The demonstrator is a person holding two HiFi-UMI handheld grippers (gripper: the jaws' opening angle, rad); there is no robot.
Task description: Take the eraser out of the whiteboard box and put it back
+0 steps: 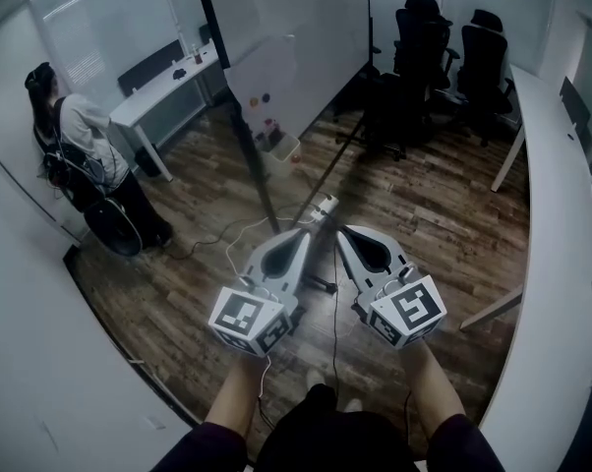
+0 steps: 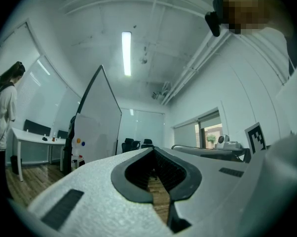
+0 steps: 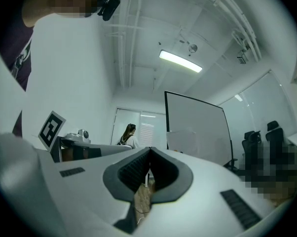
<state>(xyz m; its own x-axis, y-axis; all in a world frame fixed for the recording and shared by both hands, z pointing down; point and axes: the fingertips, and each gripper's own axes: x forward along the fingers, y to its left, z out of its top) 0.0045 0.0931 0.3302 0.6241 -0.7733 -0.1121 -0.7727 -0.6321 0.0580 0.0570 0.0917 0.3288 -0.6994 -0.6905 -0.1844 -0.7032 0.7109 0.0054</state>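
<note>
A person (image 1: pixel 80 141) and a white counter (image 1: pixel 168 85) occupy the far left of the room and play no part in the operation. The whiteboard (image 1: pixel 268 79) stands on its frame at centre, and the whiteboard box (image 1: pixel 282 147) sits at its foot on the wooden floor (image 1: pixel 424 214). The eraser is too small to make out at this range and is presumed to lie inside the box. A loose cable (image 1: pixel 232 232) crosses the floor between the operator and the board; catching it underfoot during the approach could cause a stumble or drag whatever it feeds. The left tool (image 1: pixel 311 226) and the right tool (image 1: pixel 341 230) are held side by side, well apart from the box, each with its jaws together and nothing between them. Reaching into the box without first parting the jaws would push the eraser aside or tip the box instead of gripping. A hard contact could also shift the free-standing board. The office chairs (image 1: pixel 444 57) at right stand away from the likely path.
</note>
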